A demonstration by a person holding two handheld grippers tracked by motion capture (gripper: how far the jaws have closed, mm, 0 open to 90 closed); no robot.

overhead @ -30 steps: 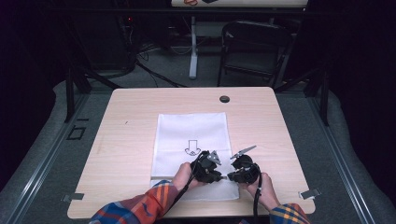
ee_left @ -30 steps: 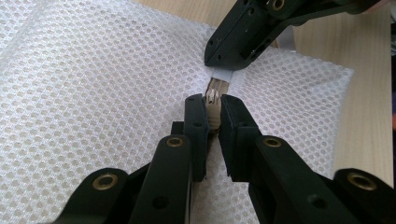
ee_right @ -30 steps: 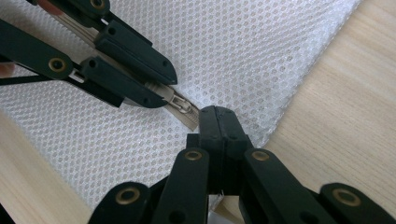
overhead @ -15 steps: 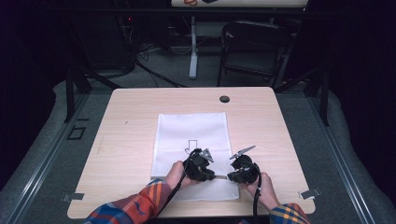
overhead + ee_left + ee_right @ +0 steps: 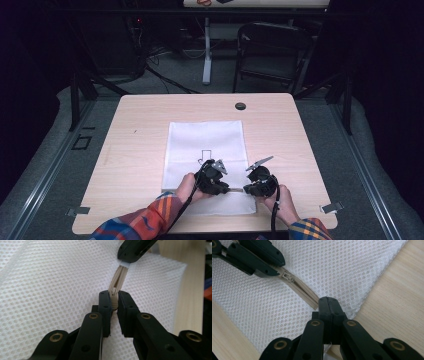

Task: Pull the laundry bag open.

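Observation:
A white mesh bag [image 5: 205, 140] lies flat on the wooden table [image 5: 135, 150], with a beige zipper [image 5: 302, 291] along its near edge. My left gripper [image 5: 113, 293] is shut on the zipper's slider [image 5: 114, 293]; in the high view it [image 5: 226, 189] points right. My right gripper [image 5: 328, 300] is shut on the zipper's end at the bag's corner and holds it off the table. In the high view it [image 5: 246, 189] faces the left one, a short stretch of zipper between them. The right gripper's tip [image 5: 124, 262] also shows at the top of the left gripper view.
A black outline figure [image 5: 204, 155] is printed on the bag just beyond the grippers. A dark round grommet [image 5: 240, 106] sits near the table's far edge. A chair [image 5: 272, 50] and stand legs are on the floor beyond the table. Plaid sleeves enter from the bottom.
My left gripper has shifted a little to the left, away from the right one, with the slider in it. The right gripper has stayed put.

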